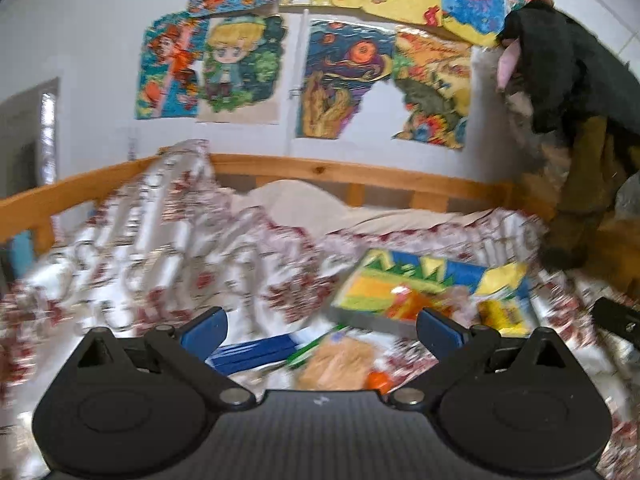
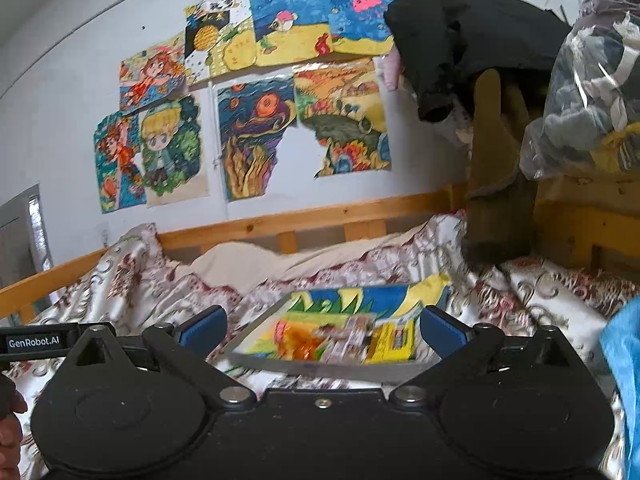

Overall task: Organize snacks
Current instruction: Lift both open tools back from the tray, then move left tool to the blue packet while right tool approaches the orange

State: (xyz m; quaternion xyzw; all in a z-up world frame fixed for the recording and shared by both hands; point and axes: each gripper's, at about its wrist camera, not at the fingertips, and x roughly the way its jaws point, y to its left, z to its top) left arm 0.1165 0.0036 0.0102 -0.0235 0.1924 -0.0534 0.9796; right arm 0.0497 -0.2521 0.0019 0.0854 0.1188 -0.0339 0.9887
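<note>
Both grippers, left gripper [image 1: 320,326] and right gripper [image 2: 322,326], have fingers spread wide, holding nothing. Snack packets [image 2: 340,340] sit in a shallow box [image 2: 320,368] on the bed [image 2: 160,288], probably so they stay together.

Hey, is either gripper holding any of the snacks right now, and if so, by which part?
Nothing is held. The left gripper and right gripper both stand open and empty above the bedspread; the snacks lie in the box.
</note>
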